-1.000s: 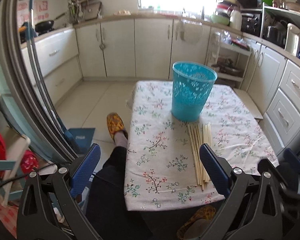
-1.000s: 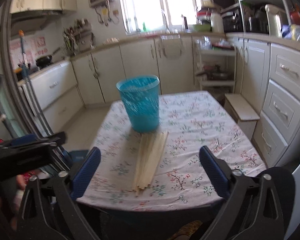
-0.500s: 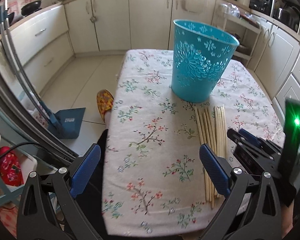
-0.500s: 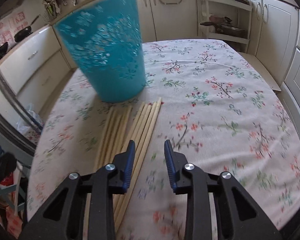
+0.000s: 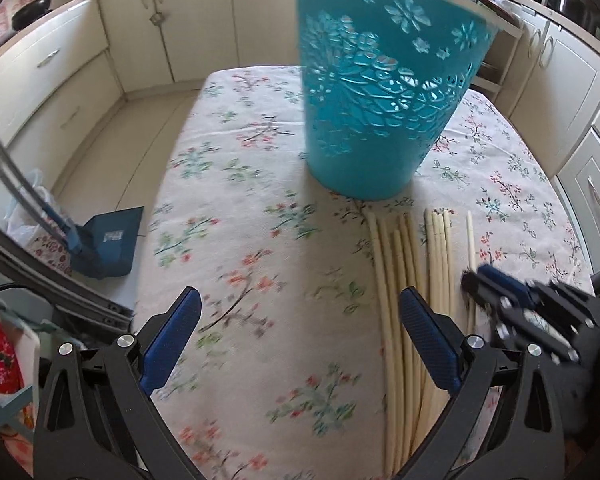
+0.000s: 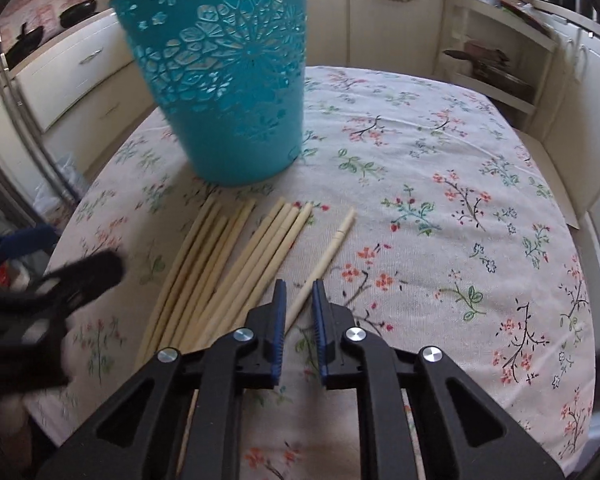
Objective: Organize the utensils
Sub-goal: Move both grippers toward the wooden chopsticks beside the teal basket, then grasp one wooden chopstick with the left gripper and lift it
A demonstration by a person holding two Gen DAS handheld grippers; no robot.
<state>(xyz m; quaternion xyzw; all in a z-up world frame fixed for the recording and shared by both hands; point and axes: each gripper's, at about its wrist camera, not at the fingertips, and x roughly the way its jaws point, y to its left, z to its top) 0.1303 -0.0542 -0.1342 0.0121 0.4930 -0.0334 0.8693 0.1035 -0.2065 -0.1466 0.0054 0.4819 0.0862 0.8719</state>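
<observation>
Several pale wooden chopsticks lie side by side on the floral tablecloth, in front of a teal perforated basket. One chopstick lies apart at the right of the bundle. My right gripper has its jaws narrowly open around the near end of that single chopstick. My left gripper is wide open and empty above the cloth, left of the chopsticks. The basket stands upright just beyond. The right gripper shows at the right of the left wrist view.
White kitchen cabinets surround the table. A blue dustpan lies on the floor at the left. An open shelf unit stands at the back right. The table's left edge drops to the floor.
Both grippers have moved forward and down toward the table. The right gripper's jaws have narrowed and now straddle the single chopstick. The left gripper stays wide open.
</observation>
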